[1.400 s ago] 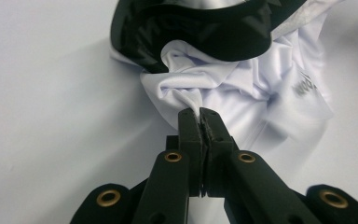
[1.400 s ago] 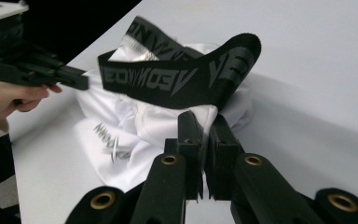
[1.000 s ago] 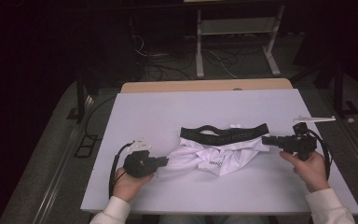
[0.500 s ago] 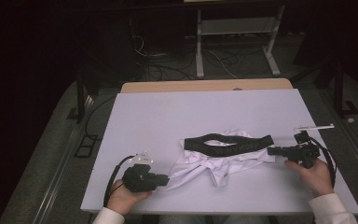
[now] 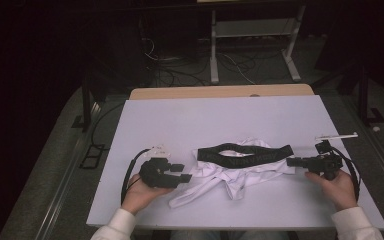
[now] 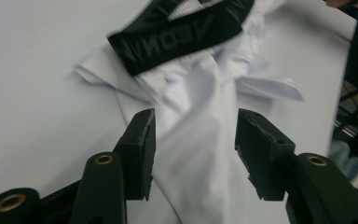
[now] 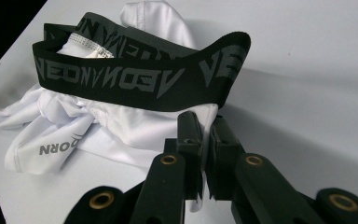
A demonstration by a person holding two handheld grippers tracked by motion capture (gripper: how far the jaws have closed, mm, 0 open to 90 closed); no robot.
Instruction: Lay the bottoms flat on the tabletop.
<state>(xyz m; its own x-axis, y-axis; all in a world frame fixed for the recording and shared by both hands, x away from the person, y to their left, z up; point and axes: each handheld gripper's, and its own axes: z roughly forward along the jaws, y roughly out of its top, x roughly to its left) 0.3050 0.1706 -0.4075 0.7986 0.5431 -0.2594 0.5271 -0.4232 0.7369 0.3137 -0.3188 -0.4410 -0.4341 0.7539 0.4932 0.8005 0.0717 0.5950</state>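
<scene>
We find the white stretch-fabric underwear with black lettered waistband still crumpled, unfolded; right gripper pinches its edge, left gripper gapes wide over cloth.

A dim lab or workshop: a plain white rectangular table stands on grey floor, with loose black cables and a white metal stand behind.

black waistband reading "VEON", white fabric "ORN"
</scene>
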